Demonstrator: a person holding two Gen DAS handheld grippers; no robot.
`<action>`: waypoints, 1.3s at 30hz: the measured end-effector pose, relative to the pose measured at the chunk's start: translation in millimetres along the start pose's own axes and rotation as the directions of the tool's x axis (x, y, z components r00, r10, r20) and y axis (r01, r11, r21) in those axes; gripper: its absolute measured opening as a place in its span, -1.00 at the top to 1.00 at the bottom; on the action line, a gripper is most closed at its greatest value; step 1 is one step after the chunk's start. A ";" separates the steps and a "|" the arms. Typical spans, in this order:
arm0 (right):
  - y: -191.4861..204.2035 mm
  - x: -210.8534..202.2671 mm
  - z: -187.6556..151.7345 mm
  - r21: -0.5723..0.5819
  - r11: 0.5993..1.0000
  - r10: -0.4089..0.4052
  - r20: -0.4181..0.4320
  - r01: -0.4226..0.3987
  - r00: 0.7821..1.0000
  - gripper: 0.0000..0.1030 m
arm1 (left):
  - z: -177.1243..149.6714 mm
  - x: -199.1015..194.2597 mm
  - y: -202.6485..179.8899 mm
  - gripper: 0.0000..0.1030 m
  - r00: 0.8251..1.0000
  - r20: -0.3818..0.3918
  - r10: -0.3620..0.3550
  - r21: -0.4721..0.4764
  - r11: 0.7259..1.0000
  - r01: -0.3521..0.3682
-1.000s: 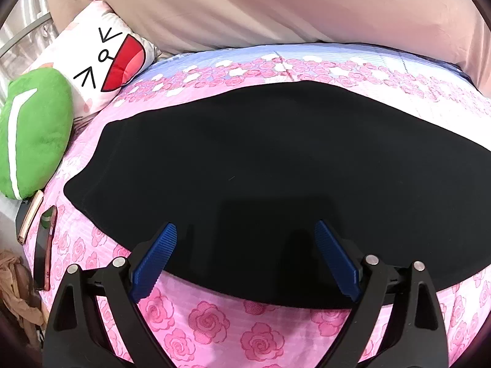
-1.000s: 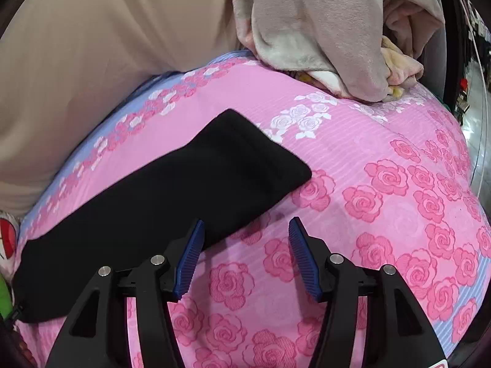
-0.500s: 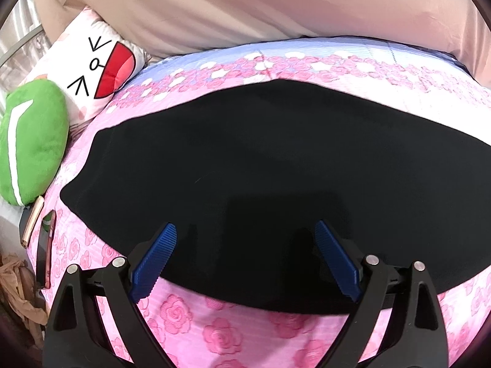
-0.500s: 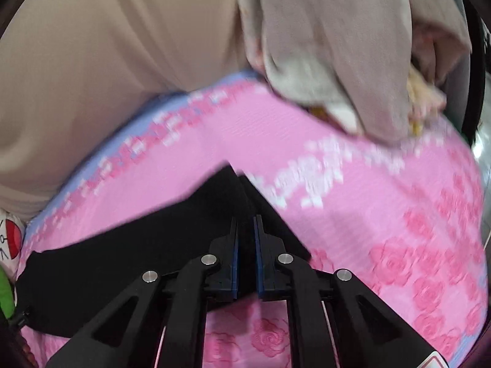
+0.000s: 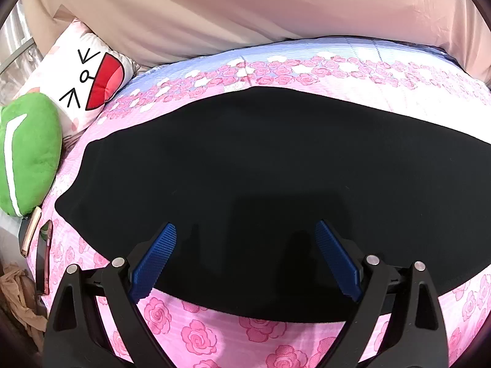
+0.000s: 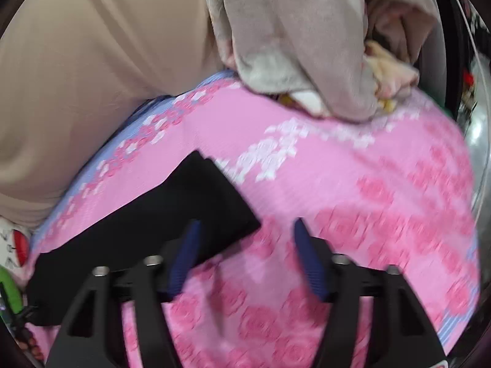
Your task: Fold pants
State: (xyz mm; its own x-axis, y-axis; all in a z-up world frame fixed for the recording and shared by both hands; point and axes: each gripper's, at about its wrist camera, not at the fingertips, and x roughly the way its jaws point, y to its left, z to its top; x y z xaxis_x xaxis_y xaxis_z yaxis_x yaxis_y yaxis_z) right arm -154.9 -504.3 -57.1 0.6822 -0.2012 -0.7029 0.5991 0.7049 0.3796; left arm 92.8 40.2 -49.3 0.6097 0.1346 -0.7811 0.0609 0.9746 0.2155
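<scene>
While the bed (image 5: 214,334) fills both views with its pink rose-printed cover, edged in a pale blue band on the far side, a beige sheet (image 5: 245,9) rises behind it like a wall. Across the cover lie the black pants (image 5: 260,168), spread flat in one long dark strip; in the left wrist view they take up most of the middle, and in the right wrist view their squared end (image 6: 214,202) shows, resting on the pink cloth. A heap of grey-beige and pale yellow bedding (image 6: 307,36) sits at the far end of the bed in the right wrist view, well apart from the pants. At the left edge of the left wrist view are a white cushion (image 5: 83,82) with a drawn face and red mouth, and just beside it a green plush pillow (image 5: 27,153). Near that pillow, at the bed's edge, lie two thin phone-like things (image 5: 36,245); I cannot tell exactly what they are.

The left claw (image 5: 245,257) hangs over the near edge of the pants with its blue pads (image 5: 153,263) wide apart, gripping nothing. The right claw (image 6: 245,257), blurred, has just been opening; its pads stand apart with nothing between them, the left pad (image 6: 184,257) over the corner of the pants' end and the other over bare cover.
</scene>
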 end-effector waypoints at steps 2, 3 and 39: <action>2.0 6.8 -7.2 0.023 0.999 0.030 -0.037 -0.029 0.999 -0.31 | -0.7 0.2 -0.3 -0.75 1.000 -0.002 -0.017 -0.003 1.000 0.017; 4.4 16.3 -8.9 0.041 0.998 0.048 -0.066 -0.045 0.997 -0.32 | -1.2 -0.3 -0.5 -0.75 1.000 0.000 -0.022 -0.004 1.000 0.022; 371.3 -13.8 -134.2 -0.548 0.803 0.189 -0.137 -0.233 0.972 -0.28 | -66.2 15.2 148.7 -0.75 0.971 0.043 -0.237 -0.232 0.943 0.240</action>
State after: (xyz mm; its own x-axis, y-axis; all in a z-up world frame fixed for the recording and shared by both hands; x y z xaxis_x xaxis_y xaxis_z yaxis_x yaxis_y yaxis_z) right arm 1.9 -148.5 12.8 0.7193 0.0302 -0.6941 0.0924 0.9860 0.1387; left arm 58.7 199.0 -67.9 0.6112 -0.1077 -0.7841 0.0201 0.9925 -0.1206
